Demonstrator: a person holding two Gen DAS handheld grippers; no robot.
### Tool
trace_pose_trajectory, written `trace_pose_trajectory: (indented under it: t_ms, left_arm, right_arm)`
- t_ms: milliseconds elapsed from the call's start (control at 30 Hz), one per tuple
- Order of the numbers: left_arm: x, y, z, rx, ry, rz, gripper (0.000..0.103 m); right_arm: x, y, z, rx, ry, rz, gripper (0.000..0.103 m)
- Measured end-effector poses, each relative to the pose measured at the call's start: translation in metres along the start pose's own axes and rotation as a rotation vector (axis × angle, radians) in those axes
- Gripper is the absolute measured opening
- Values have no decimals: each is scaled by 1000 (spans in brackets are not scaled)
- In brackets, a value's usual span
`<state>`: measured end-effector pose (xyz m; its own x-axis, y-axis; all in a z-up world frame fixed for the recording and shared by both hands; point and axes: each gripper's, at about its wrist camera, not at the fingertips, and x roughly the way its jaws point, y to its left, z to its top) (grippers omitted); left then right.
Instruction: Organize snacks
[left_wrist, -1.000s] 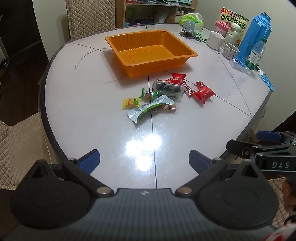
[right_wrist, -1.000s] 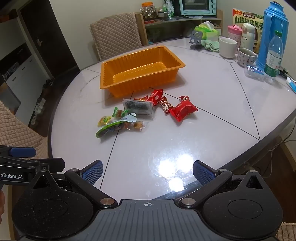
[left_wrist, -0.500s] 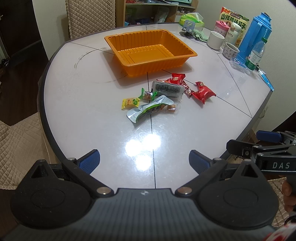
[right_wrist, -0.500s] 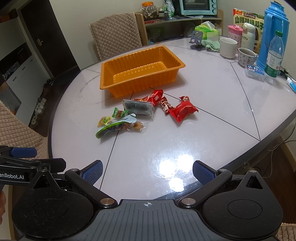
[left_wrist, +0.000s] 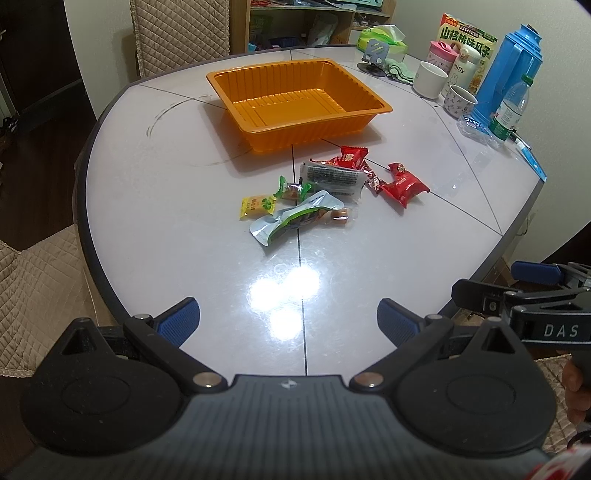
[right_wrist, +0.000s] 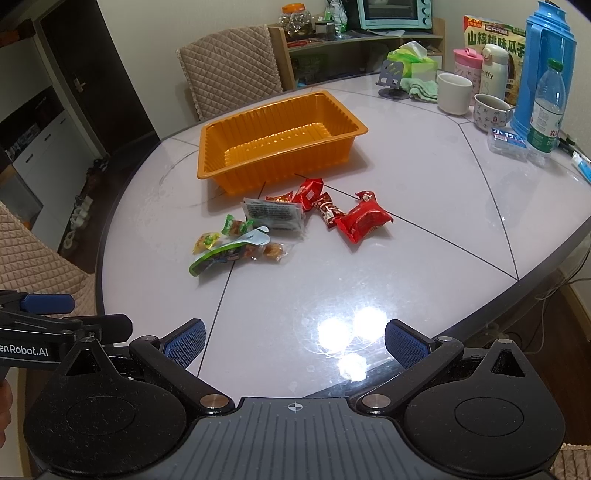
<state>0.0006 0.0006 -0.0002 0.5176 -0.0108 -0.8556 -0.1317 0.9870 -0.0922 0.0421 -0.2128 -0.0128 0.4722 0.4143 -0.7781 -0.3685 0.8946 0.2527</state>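
Note:
An empty orange tray (left_wrist: 236, 79) (right_wrist: 207, 147) stands on the white table. In front of it lies a loose pile of snacks: a red packet (left_wrist: 404, 188) (right_wrist: 364, 219), a silver packet (left_wrist: 330, 179) (right_wrist: 273, 214), a green-and-white pouch (left_wrist: 291, 218) (right_wrist: 225, 251), a yellow candy (left_wrist: 256, 205) (right_wrist: 207, 240) and small red candies (left_wrist: 351, 157) (right_wrist: 310, 190). My left gripper (left_wrist: 288, 325) is open and empty over the near table edge. My right gripper (right_wrist: 295, 341) is open and empty, also at the near edge. Each shows at the side of the other's view.
At the back right stand a blue thermos (left_wrist: 509, 74) (right_wrist: 546, 66), a water bottle (left_wrist: 511, 109) (right_wrist: 546, 107), cups (left_wrist: 428, 79) (right_wrist: 454, 92), a tissue pack (right_wrist: 410, 59) and a snack bag (left_wrist: 465, 40). Quilted chairs stand behind (right_wrist: 229, 70) and at the left (left_wrist: 33, 288).
Both grippers have stayed nearly still and open. The view of the left one has shifted very slightly. The snacks and tray have not moved.

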Motion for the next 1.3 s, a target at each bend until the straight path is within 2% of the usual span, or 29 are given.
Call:
trace_pose_trajectory:
  t_ms: [1300]
  left_arm:
    - [3,-1,3,-1,3,2,102]
  right_arm:
    - [1,-11,3,1,4,8,103]
